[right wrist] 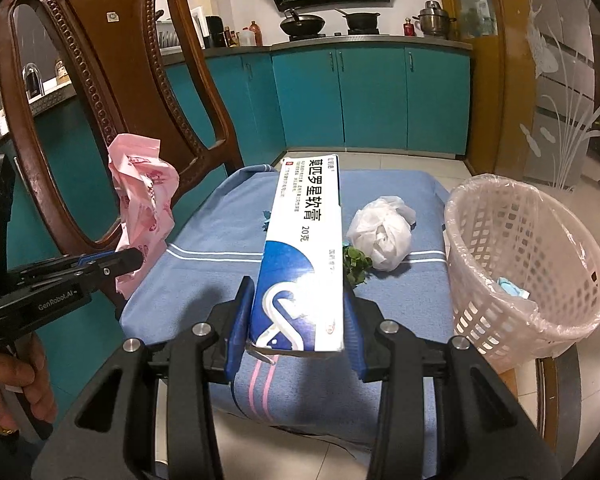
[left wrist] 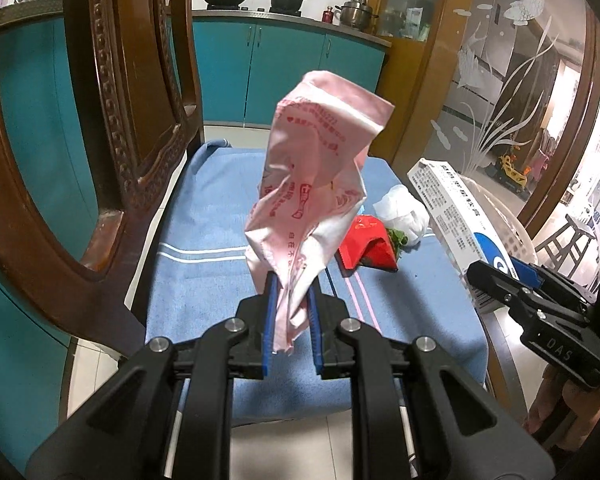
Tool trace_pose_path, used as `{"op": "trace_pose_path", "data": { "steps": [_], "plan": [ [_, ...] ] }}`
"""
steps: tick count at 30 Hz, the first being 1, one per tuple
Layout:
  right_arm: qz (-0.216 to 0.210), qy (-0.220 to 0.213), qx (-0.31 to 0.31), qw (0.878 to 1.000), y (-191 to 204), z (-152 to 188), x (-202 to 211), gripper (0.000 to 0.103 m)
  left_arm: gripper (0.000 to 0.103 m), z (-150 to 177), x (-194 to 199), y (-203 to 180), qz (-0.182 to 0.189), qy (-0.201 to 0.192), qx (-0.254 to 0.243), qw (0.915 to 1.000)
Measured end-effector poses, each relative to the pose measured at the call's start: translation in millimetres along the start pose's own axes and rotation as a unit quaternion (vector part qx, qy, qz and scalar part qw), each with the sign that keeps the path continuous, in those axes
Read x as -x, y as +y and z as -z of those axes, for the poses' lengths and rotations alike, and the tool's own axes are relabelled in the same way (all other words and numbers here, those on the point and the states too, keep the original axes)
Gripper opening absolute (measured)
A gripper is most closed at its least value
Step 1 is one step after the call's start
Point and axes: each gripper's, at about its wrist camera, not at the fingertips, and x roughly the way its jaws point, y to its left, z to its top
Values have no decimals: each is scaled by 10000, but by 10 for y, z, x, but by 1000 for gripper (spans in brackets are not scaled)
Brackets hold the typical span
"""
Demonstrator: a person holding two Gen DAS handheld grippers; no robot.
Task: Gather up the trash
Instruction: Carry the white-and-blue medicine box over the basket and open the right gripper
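My left gripper (left wrist: 291, 280) is shut on a crumpled pink wrapper (left wrist: 320, 168) and holds it up above the blue towel (left wrist: 204, 240); the wrapper also shows in the right wrist view (right wrist: 144, 200). My right gripper (right wrist: 298, 292) is shut on a white-and-blue ointment box (right wrist: 304, 248), held above the towel; the box shows in the left wrist view (left wrist: 452, 208). A white plastic-bag wad (right wrist: 382, 236), green leaves (right wrist: 356, 266) and a red wrapper (left wrist: 366, 246) lie on the towel. A pink lined waste basket (right wrist: 520, 264) stands to the right, with a blue scrap inside.
A carved wooden chair back (right wrist: 112, 80) stands at the left, close behind the left gripper. Teal kitchen cabinets (right wrist: 372, 100) are at the back. A frosted glass door (left wrist: 512, 80) is on the right. The towel covers a seat or small table; its front edge hangs down.
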Motion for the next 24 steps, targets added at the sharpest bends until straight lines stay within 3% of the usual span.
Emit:
{"op": "trace_pose_path", "data": {
  "steps": [16,20,24],
  "plan": [
    [-20,64,61,10000,22,2,-12,41,16,19,-5,5,0,40,7,10000],
    [69,-233,-71,9997,-96,-78,116,41,16,28,-4,10,-8,43,22,10000],
    [547,-786,-416,9945,-538,-293,358,41,16,34,0,8,-8,45,13,10000]
  ]
}}
